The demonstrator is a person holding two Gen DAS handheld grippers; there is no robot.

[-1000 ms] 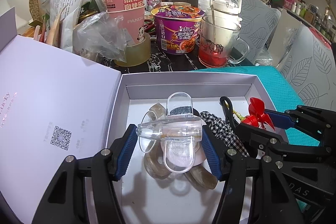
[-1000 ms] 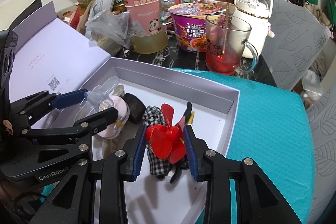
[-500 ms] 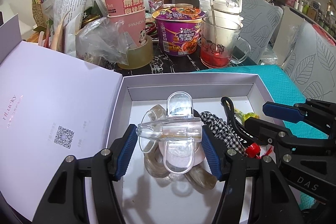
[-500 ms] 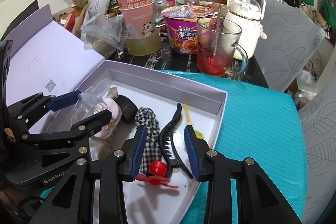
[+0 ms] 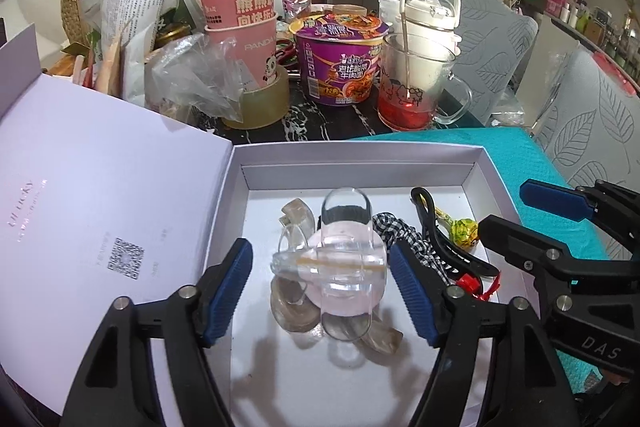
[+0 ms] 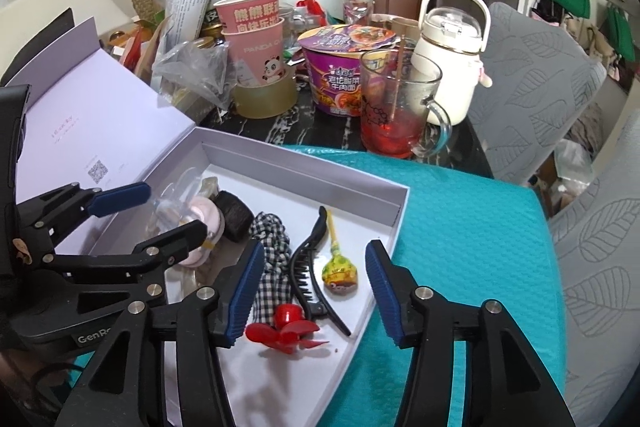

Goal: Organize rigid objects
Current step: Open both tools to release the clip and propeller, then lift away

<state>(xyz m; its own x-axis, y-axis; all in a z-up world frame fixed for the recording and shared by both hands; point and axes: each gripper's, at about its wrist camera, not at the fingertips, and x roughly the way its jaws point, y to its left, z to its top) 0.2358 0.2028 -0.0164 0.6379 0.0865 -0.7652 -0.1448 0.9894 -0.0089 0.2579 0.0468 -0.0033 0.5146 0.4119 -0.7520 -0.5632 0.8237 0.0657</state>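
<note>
Over the white box on the teal-covered counter: two claws, both pointed down into it. Left claw half open, jaws just widened, blue pads standing clear on either side of the clear clip; no contact seen, clip resting on a pink round case and a heap of beige clips in the box's left half. Right claw likewise half open, jaws just widened, nothing pressed between the pads. Below and between them, on the box floor near the front edge: red fan, released, lying flat. Just beyond it a black comb clip, a yellow-green lollipop to the right, a checked scrunchie to the left, and a dark brown round piece beside the pink case. Lid open, leaning off the box's left side. Past the box's far edge, on the counter's back part: tape roll, pink cups, purple noodle bowl, glass mug.
</note>
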